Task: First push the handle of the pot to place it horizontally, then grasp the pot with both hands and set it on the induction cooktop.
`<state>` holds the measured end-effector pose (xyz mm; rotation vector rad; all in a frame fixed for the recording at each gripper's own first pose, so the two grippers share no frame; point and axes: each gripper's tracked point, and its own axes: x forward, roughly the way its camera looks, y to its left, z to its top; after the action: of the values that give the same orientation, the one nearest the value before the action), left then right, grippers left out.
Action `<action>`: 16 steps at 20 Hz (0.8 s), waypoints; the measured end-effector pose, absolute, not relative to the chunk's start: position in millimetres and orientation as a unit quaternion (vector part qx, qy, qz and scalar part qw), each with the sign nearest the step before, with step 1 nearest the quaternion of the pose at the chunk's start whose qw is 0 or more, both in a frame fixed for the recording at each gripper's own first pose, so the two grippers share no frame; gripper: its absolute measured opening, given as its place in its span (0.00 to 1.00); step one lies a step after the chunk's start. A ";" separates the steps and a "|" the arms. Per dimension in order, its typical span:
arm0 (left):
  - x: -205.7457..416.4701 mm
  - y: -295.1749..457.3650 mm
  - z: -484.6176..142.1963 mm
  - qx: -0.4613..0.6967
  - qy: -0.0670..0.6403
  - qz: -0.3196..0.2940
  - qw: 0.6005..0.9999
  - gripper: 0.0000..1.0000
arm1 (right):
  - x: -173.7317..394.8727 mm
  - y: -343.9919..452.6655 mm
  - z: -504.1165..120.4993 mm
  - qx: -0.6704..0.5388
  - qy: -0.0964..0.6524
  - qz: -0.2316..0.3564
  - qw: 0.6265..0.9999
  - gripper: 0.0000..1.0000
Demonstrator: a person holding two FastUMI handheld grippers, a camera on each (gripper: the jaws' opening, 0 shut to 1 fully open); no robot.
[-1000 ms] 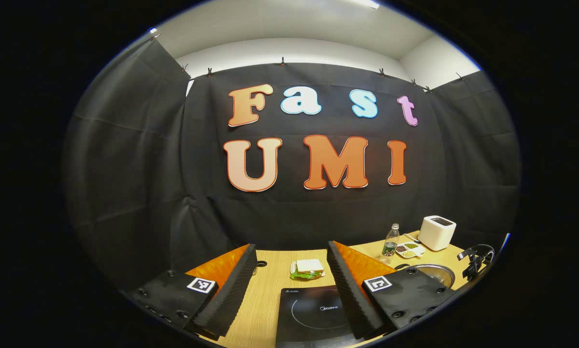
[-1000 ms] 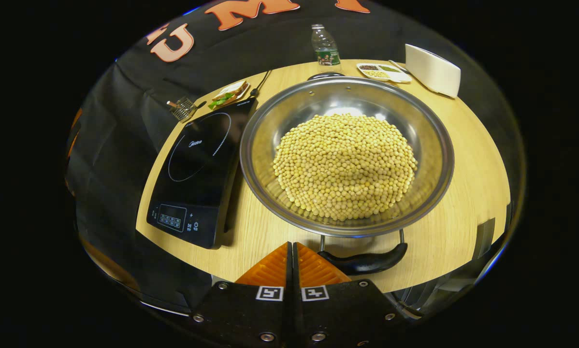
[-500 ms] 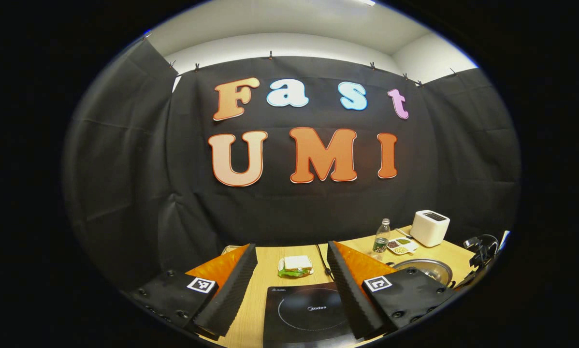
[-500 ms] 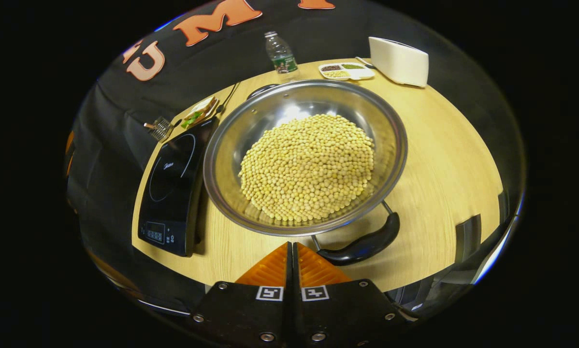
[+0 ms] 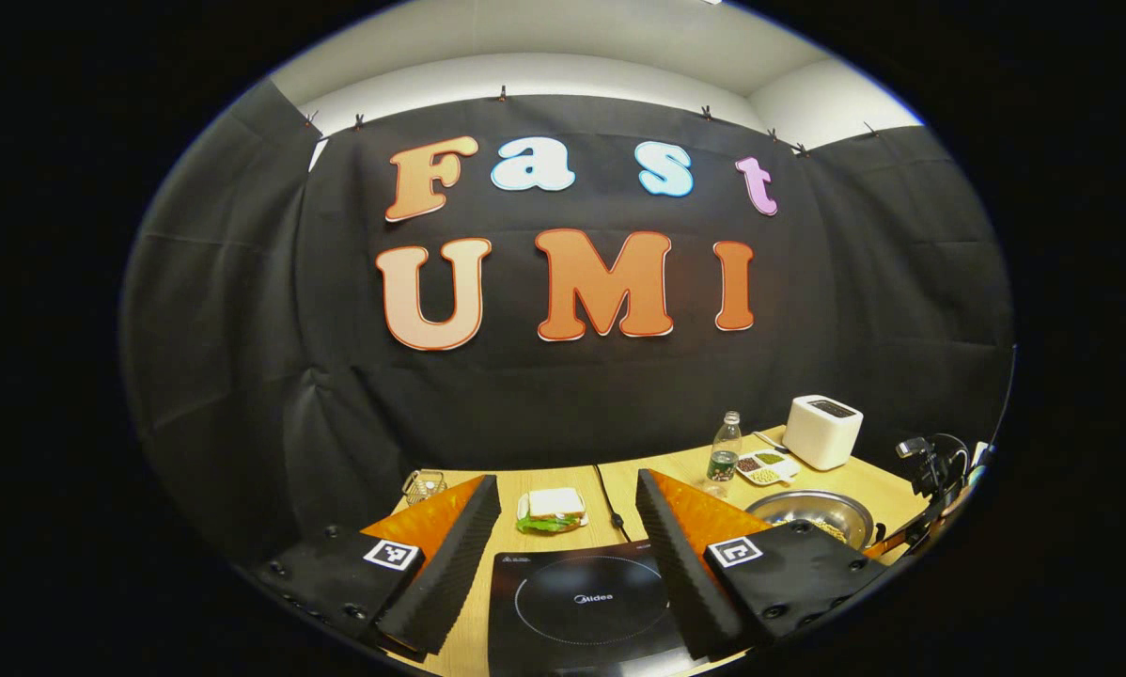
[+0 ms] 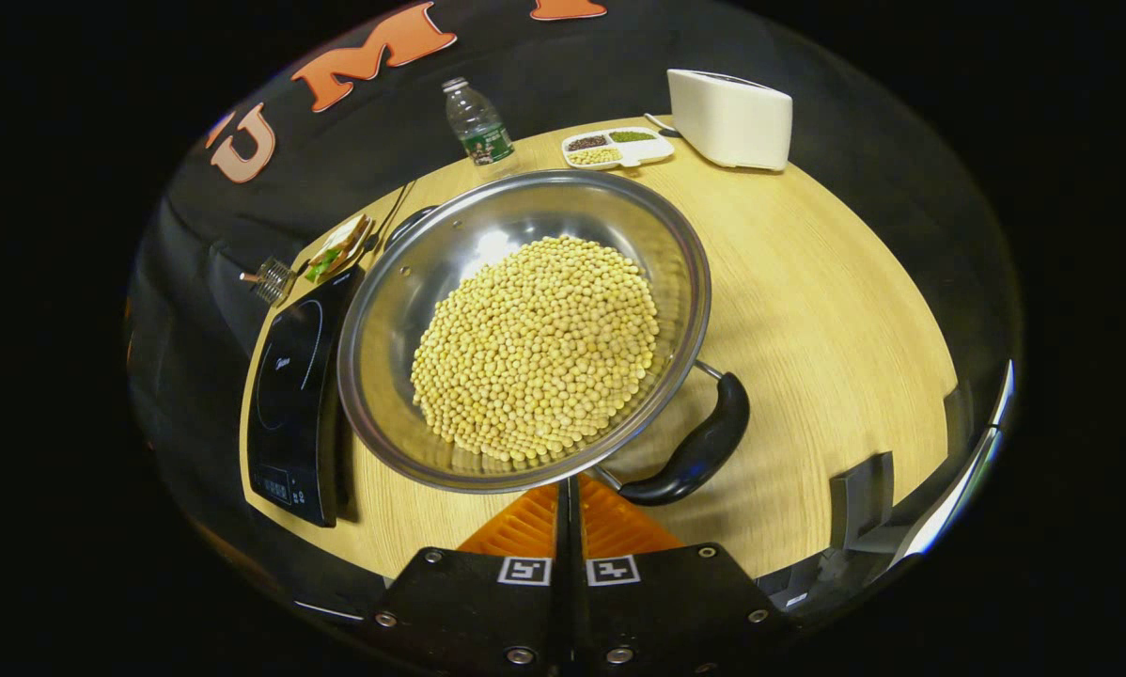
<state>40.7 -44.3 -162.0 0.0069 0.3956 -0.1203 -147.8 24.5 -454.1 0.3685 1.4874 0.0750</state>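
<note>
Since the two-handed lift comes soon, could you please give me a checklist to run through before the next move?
1. Right tool shut, its tip by the pot handle: ok.
2. Handle horizontal in the right gripper view: not ok, it slants.
3. Left tool open: ok.
4. Left tool near the pot: not ok, it hangs over the induction cooktop.
5. Cooktop surface bare: ok.
6. Far handle free: cannot tell.

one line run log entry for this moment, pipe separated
stage: pushing pot handle | right gripper: shut, at pot rim beside handle | left gripper: open, above cooktop | pot: on table, off cooktop
</note>
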 end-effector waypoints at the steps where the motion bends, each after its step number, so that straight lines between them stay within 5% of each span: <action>1: 42.0 -46.0 -164.9 0.004 0.201 -0.062 0.978 0.96 | -145.2 21.0 -456.6 0.164 0.675 0.031 0.719 0.00; 16: 54.8 -64.1 -204.3 0.029 0.235 -0.082 0.968 0.97 | -102.8 -59.4 -498.5 0.137 0.696 -0.042 0.704 0.00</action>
<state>54.8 -64.1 -204.3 0.0588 0.4755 -0.1666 -102.8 -59.4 -498.5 0.3046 1.5470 -0.0928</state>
